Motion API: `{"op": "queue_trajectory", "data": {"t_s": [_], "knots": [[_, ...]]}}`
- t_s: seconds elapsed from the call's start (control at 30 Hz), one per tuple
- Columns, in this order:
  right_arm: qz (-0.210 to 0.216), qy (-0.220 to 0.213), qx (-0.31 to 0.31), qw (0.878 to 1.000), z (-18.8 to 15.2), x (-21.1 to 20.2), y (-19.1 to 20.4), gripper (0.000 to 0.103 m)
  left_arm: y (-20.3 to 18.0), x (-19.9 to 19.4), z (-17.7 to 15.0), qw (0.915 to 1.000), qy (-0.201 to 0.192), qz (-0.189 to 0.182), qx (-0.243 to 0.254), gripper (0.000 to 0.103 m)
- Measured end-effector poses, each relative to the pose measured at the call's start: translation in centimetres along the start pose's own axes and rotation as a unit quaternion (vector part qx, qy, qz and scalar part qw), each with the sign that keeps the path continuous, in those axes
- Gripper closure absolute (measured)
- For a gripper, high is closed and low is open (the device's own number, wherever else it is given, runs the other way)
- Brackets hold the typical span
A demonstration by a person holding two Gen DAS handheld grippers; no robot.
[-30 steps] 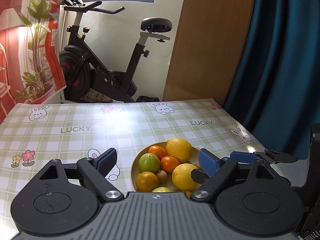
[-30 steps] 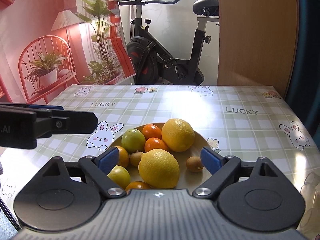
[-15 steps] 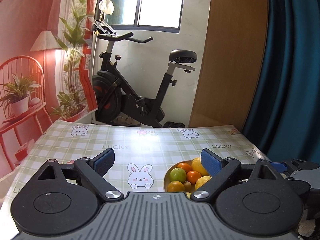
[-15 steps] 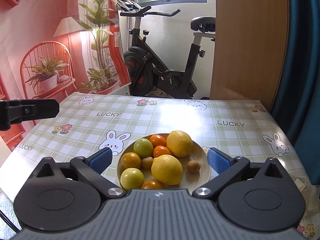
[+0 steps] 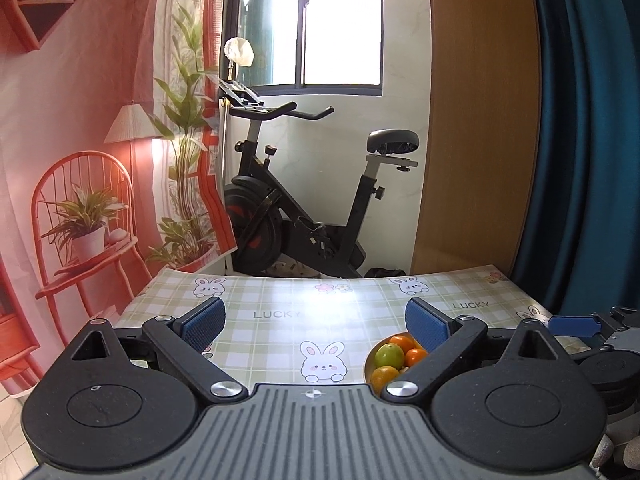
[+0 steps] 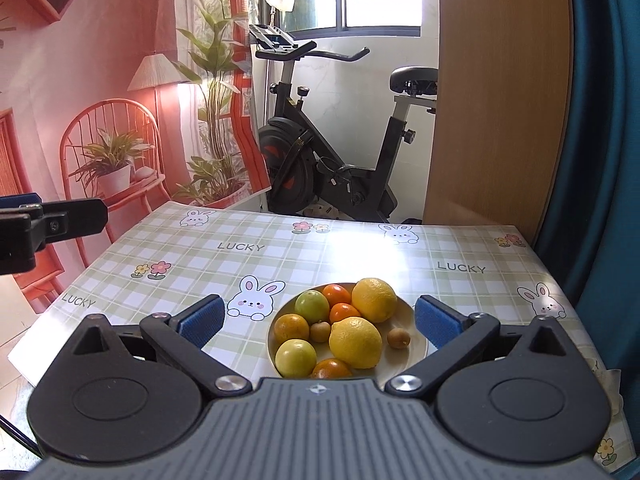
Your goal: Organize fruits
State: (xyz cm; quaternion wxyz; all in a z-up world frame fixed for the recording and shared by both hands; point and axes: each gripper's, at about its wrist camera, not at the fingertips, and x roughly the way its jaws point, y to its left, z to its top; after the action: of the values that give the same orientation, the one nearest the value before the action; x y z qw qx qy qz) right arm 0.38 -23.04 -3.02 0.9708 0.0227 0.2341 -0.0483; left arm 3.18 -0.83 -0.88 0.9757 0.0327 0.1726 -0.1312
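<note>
Right wrist view: plate (image 6: 418, 354) of fruit on the desk (image 6: 360, 248), both claws empty.

Right claw (image 6: 318, 322) has its jaws wide apart, nothing btwn them, hanging above the plate's near rim. Left claw (image 5: 314, 326) is off to the plate's left over bare cloth; its jaws are opening, nothing btwn them either. Plate holds two lemons, front lemon (image 6: 355, 342) biggest, plus a green fruit (image 6: 312, 306), small oranges, e.g. one (image 6: 337, 294) at the back, and a small brown fruit (image 6: 399, 337) lying apart at the right. Judgement: lemons firm, fairly heavy, waxy & round, so prob. roll or squirt out – grip across the widest middle, not the tips. Small brown ones light, likely softer; gentle squeeze. Fruits touch, so neighbours may shift when one lifts.
</note>
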Motion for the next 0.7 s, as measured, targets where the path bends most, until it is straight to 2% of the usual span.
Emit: {"op": "queue_trajectory", "data": {"t_s": [0.17, 0.7], "knots": [[0.008, -0.005, 0.004, 1.0, -0.13, -0.49, 0.12, 0.0, 0.3, -0.31, -0.28, 0.9999, 0.005, 0.013, -0.009, 0.005], [0.025, 0.0, 0.011, 1.0, -0.48, -0.88, -0.25, 0.0, 0.02, -0.42, -0.54, 0.9998, 0.014, 0.013, -0.004, 0.005]]}}
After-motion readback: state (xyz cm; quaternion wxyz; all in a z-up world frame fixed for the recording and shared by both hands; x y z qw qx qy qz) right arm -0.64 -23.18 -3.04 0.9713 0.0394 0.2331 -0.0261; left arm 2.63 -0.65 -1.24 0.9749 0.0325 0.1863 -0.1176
